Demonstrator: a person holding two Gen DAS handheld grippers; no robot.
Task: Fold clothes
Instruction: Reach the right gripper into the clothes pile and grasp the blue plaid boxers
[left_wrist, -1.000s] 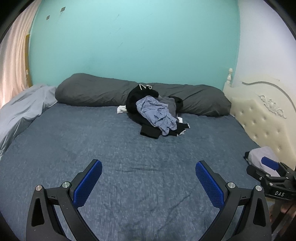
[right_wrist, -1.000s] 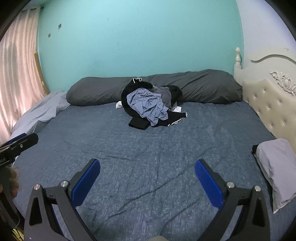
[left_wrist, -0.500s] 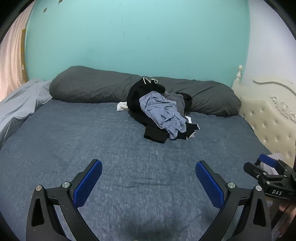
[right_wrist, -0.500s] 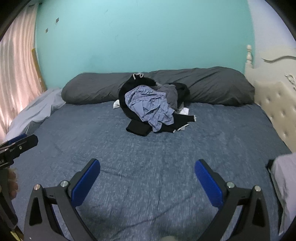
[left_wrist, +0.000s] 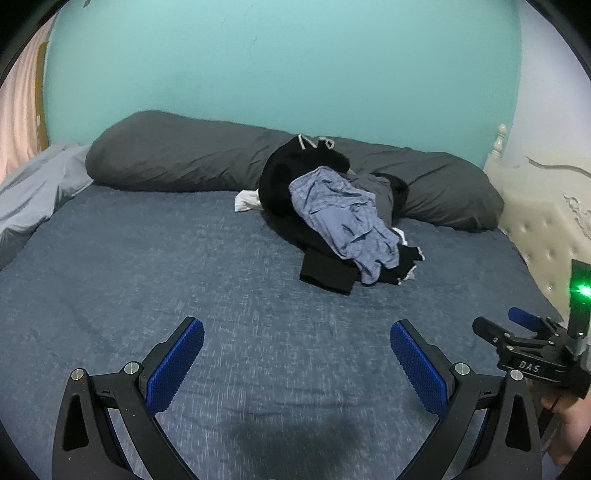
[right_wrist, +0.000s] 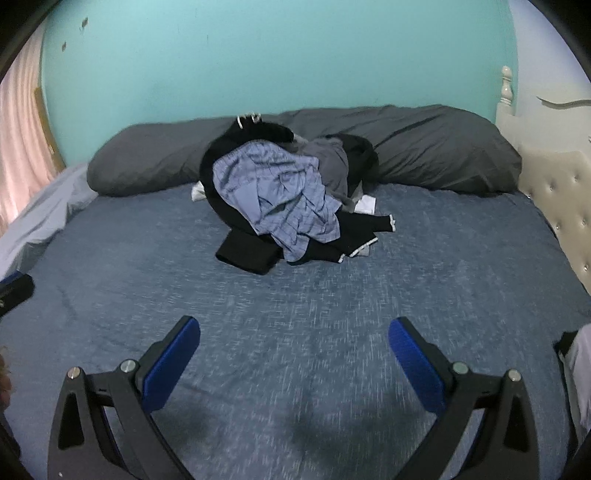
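1 pile of clothes (right_wrist: 284, 195), 1 long grey pillow (right_wrist: 424, 147), 1 bed (right_wrist: 332, 314), 2 grippers.

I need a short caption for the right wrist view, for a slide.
Open right tongs above the blue bed, facing an unfolded clothes pile.

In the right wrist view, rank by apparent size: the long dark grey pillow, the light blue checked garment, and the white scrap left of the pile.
1. long dark grey pillow
2. light blue checked garment
3. white scrap, though the pile partly hides it

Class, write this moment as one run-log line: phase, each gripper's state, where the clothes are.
phase: approach | left gripper: open, empty | right gripper: open, empty | clothes pile: unfolded, on bed against grey pillow
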